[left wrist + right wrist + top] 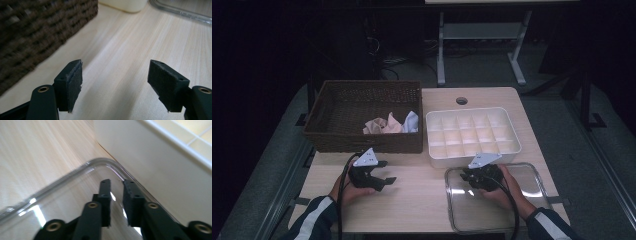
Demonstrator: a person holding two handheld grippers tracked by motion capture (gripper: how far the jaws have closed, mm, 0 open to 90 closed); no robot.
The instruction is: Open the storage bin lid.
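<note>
Right tool (116,185) hovering over clear lid (57,182), jaws standing slightly apart, gripping nothing, white divided tray (160,167) just beyond, left tool (115,75) gaping wide, empty, above worktop (120,45), wicker basket (37,32) sitting beside it

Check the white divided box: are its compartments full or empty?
Empty. The high view shows every compartment of the white divided box bare; the cloths lie in the wicker basket.
</note>
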